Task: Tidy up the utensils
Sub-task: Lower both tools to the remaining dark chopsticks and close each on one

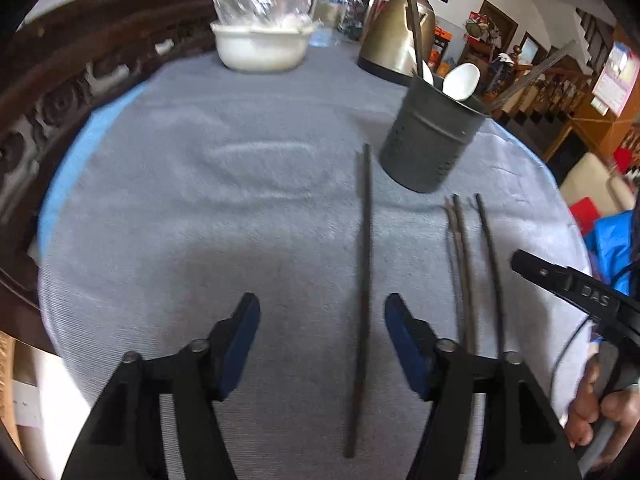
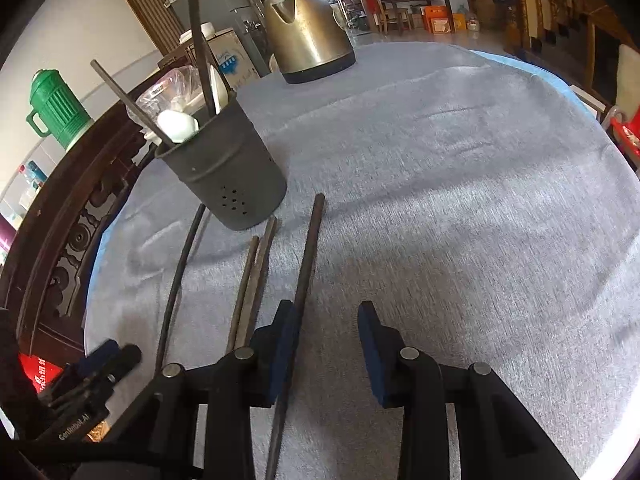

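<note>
left gripper (image 1: 322, 320) jaws gaping wide, straddling thin dark metal chopstick (image 1: 362, 280) — stiff, slippery; gripping mid-shaft | right gripper (image 2: 328, 320) — jaws gaping, empty

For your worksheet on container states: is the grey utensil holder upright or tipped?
Upright. The utensil holder stands on its base on the cloth, rim upward, with a white spoon and chopsticks standing inside.

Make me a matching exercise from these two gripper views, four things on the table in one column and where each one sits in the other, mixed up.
Things
1. Dark grey perforated utensil holder
2. Brass-coloured metal kettle
3. White ceramic bowl under clear plastic
4. Single dark chopstick

Places
A. Lying flat between the open left gripper's fingers
B. Far side, beside the carved wooden edge
C. Upright, holding white spoons
D. Far side, behind the holder

Pairs: 1-C, 2-D, 3-B, 4-A
</note>
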The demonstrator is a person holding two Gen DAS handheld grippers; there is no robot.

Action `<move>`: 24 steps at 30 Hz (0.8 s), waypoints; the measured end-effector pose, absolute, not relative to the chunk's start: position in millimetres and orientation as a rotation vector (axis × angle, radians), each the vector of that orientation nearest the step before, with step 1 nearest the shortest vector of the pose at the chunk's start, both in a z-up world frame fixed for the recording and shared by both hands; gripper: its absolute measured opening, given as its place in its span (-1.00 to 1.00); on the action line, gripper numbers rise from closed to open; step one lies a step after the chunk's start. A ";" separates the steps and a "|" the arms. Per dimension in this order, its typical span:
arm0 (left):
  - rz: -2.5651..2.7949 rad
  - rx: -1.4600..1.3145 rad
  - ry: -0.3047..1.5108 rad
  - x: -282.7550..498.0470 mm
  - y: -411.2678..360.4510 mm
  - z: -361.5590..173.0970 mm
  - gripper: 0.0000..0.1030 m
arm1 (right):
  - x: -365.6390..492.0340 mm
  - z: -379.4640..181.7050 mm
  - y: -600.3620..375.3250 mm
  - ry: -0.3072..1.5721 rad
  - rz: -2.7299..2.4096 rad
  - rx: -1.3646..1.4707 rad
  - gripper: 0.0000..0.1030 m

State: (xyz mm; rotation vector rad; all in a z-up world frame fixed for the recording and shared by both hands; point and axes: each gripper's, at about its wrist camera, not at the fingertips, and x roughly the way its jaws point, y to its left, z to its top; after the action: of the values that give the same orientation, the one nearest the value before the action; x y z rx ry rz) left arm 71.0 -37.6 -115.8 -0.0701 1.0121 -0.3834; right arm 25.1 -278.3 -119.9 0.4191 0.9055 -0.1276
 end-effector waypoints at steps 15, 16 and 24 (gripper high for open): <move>-0.453 -0.098 1.072 88.8 -55.6 -129.9 -0.86 | 62.3 -120.2 -273.0 0.915 -0.148 0.414 -0.38; -0.458 -0.095 1.070 87.2 -55.6 -130.0 -0.87 | 65.5 -122.0 -272.3 0.923 -0.150 0.409 -0.43; -0.509 -0.111 1.104 64.9 -52.1 -130.0 -0.88 | 71.9 -133.6 -269.3 0.964 -0.175 0.359 -0.78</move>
State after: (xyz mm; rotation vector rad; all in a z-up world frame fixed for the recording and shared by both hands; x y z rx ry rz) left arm 64.9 -52.1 -130.0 -0.1110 1.1039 -0.5091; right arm 71.9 -269.3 -133.6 0.3593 0.9640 -0.1746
